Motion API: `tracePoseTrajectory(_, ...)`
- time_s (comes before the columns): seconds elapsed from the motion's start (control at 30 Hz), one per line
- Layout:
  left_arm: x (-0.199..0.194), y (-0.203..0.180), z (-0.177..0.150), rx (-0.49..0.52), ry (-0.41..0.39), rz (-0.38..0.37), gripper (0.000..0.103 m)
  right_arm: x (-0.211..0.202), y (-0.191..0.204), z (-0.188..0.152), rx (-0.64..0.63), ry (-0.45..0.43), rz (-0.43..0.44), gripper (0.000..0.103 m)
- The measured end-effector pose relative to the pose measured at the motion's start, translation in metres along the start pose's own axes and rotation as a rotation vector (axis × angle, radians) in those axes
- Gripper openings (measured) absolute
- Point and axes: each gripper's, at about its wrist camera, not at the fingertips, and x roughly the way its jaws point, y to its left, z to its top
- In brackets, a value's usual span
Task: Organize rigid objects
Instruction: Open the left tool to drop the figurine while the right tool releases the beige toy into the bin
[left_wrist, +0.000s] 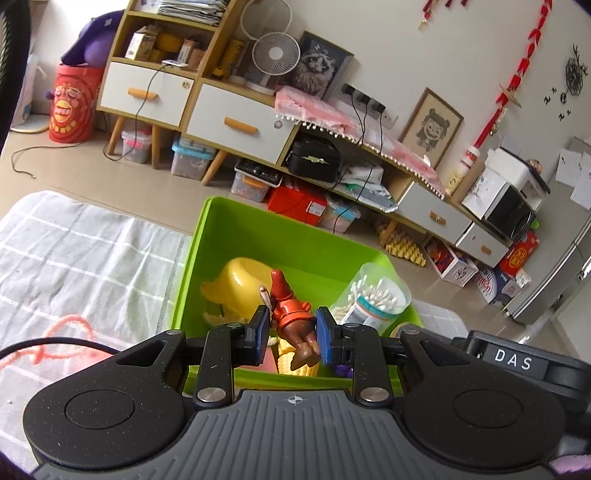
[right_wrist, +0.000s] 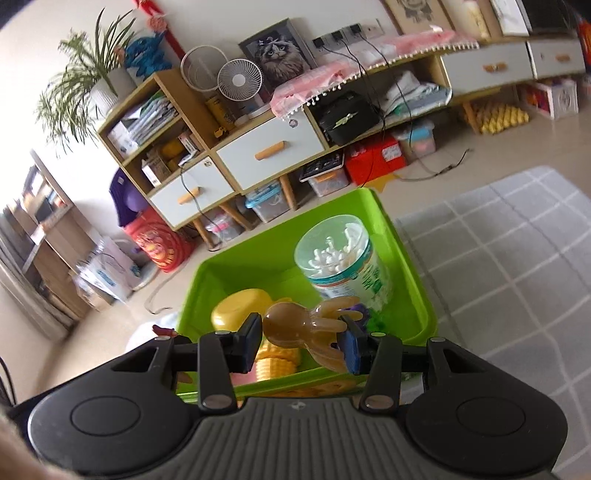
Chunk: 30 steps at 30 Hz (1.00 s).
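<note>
both tools are carrying toys in over the green bin (left_wrist: 236, 225), the drop-off step by the look of it.

the left tool (left_wrist: 291, 334) is pinching a red-hooded gnome figurine (left_wrist: 291, 314); the right tool (right_wrist: 301, 341) is clamping a tan octopus toy (right_wrist: 295, 326). next, i'd say, each is needing an open patch between the yellow bowl (left_wrist: 240, 282) and cotton swab jar (right_wrist: 341, 258) before letting go. the left view is showing red yarn (left_wrist: 70, 325) on the checked cloth (left_wrist: 74, 254); the right view is showing the jar's label and a purple piece (right_wrist: 360, 314) beside it.
</note>
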Motion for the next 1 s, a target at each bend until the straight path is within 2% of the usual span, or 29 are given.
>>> tracePoseTrajectory(0.27,0.006,0.003,-0.003,0.014,0.015,0.008,0.032,0.004,-0.001,0.000,-0.009,-0.034,-0.004,0.025)
tracePoseTrajectory(0.33,0.004,0.004,-0.004,0.011,0.008,0.015,0.041,0.002,-0.003,0.001,0.001,-0.043,-0.016,0.031)
tracePoseTrajectory(0.4,0.000,0.004,-0.004,0.013,-0.009,0.018,0.065,-0.003,-0.005,0.003,0.019,-0.047,-0.019,0.037)
tracePoseTrajectory(0.47,-0.004,0.003,-0.003,0.020,-0.024,0.017,0.072,-0.008,-0.007,0.005,0.034,-0.057,-0.024,0.043)
tracePoseTrajectory(0.6,-0.005,-0.001,-0.003,0.044,-0.002,0.023,0.081,-0.016,-0.009,0.009,0.038,-0.061,-0.053,0.050)
tracePoseTrajectory(0.77,-0.013,-0.003,-0.006,0.045,0.032,0.035,0.087,-0.020,-0.011,0.011,0.042,-0.024,-0.082,0.052)
tracePoseTrajectory(0.87,-0.018,-0.006,-0.008,0.084,0.052,0.047,0.089,-0.023,-0.014,0.012,0.065,0.003,-0.100,0.055)
tracePoseTrajectory(1.0,-0.028,-0.008,-0.012,0.110,0.077,0.060,0.095,-0.028,-0.016,0.011,0.085,0.052,-0.085,0.056)
